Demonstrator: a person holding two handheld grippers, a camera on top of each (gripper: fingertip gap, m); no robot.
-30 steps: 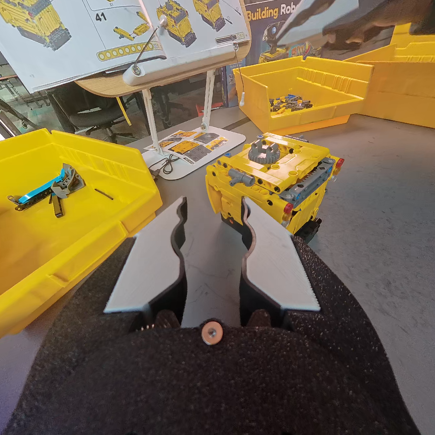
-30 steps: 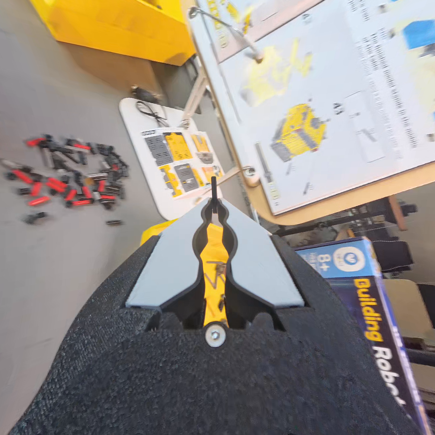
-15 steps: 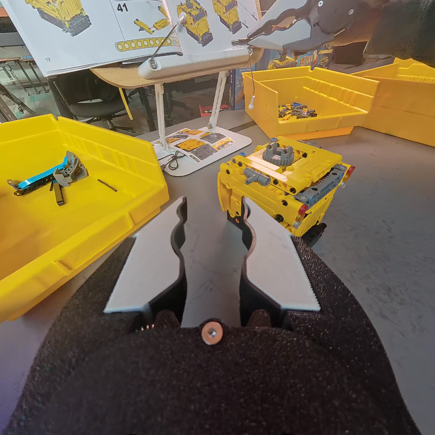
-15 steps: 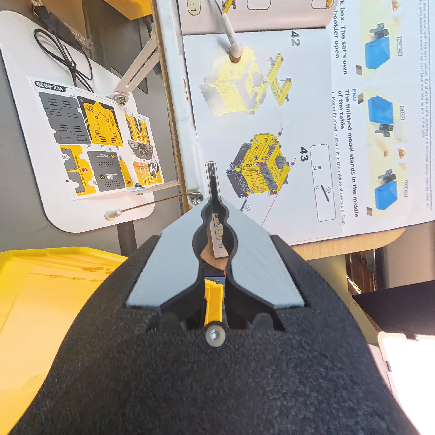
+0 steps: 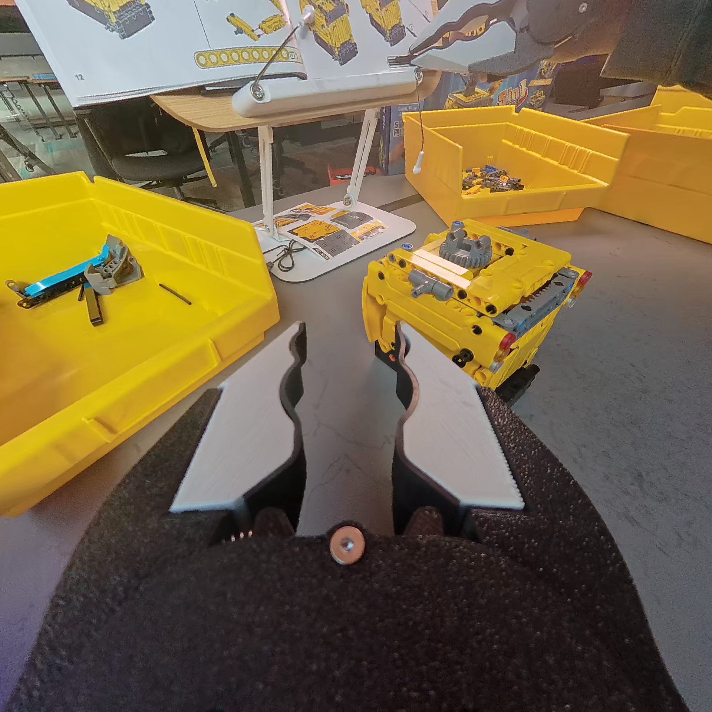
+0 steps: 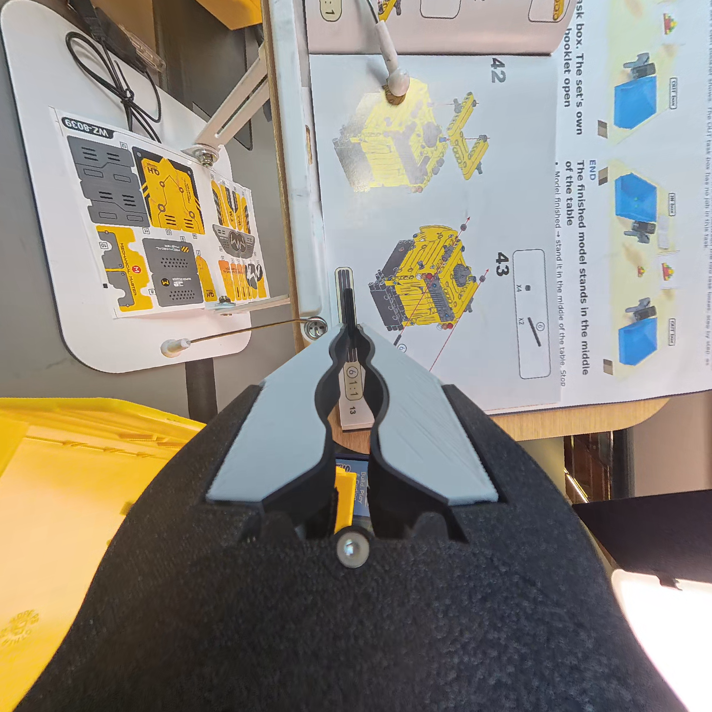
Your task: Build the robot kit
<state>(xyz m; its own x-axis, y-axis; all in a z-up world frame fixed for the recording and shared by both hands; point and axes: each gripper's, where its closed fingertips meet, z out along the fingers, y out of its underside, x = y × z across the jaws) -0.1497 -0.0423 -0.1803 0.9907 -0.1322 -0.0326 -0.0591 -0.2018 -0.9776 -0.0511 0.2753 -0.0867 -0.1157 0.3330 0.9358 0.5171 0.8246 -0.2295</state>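
3 yellow bins: near left (image 5: 162, 346), far right (image 5: 501, 208), far right edge (image 5: 670, 162); 1 yellow brick model (image 5: 474, 304); 1 booklet stand (image 5: 331, 246); 1 sticker sheet (image 5: 331, 235); 2 grippers: left (image 5: 348, 339), right (image 6: 350, 327)

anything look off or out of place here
Nothing looks spilled or broken. One oddity: the yellow brick model on the grey table sits tilted, not flat. The right gripper is shut on a thin black rod, held against the instruction booklet. The left gripper is open and empty.
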